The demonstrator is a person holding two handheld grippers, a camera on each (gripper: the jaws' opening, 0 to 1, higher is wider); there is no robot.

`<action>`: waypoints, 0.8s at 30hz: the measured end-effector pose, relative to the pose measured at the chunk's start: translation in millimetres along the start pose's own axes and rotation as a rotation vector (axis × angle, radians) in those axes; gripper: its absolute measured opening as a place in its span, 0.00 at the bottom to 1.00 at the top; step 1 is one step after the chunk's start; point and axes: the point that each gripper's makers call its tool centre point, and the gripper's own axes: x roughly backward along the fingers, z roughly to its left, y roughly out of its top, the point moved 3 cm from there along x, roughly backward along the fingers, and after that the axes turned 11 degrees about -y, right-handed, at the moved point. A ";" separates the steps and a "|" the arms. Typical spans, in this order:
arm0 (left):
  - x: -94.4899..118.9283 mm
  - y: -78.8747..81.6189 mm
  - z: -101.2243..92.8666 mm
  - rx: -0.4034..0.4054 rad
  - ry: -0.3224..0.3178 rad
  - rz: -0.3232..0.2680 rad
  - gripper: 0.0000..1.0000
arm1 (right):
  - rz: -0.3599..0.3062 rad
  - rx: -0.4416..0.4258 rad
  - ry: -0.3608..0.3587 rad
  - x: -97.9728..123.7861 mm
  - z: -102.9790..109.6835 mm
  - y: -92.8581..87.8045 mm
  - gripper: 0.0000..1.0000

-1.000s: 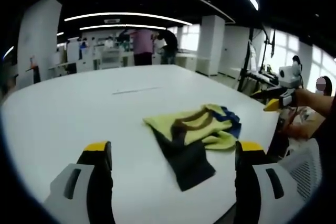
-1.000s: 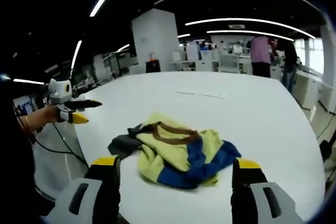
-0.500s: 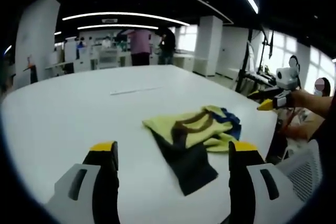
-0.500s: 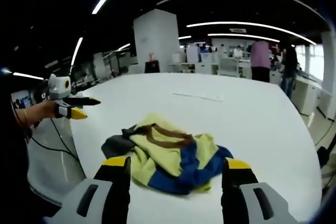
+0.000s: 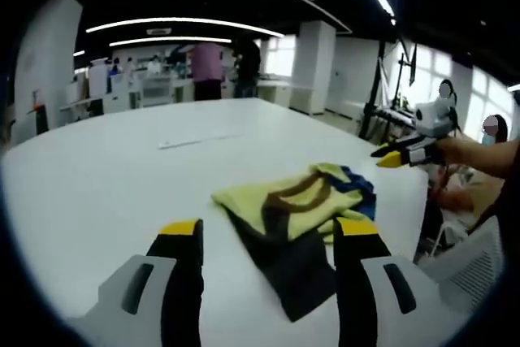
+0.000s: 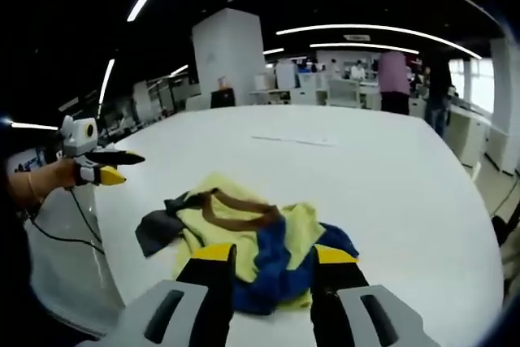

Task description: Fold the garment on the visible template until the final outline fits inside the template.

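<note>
Crumpled yellow, blue and dark grey cloth garment [image 5: 302, 205] lies on white round table [image 5: 106, 168]. Left gripper [image 5: 268, 237] jaws apart above it; right gripper [image 6: 274, 256] jaws narrowly apart, empty.

Large white desk [image 5: 97, 193] with a smooth top and a rounded edge, also seen in the right gripper view [image 6: 406, 193]. One crumpled garment of yellow-green, blue, dark grey and brown-trimmed fabric [image 5: 296, 209] lies directly on it, near the edge; in the right gripper view [image 6: 244, 237] its dark grey part trails toward the desk's rim. Farther in, well apart from the garment, a thin pale strip [image 5: 199, 140] lies flat on the surface, also in the right gripper view [image 6: 292, 140].
</note>
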 end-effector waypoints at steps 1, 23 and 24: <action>-2.5 -0.9 1.0 0.003 -0.002 0.002 0.57 | 0.006 0.002 0.010 -3.3 1.9 -0.1 0.32; -63.8 -32.5 3.0 0.028 -0.012 0.109 0.32 | 0.156 0.072 -0.020 -45.0 9.0 -31.1 0.16; -64.8 -33.2 2.6 0.026 -0.012 0.112 0.31 | 0.165 0.077 -0.024 -46.0 8.9 -32.7 0.16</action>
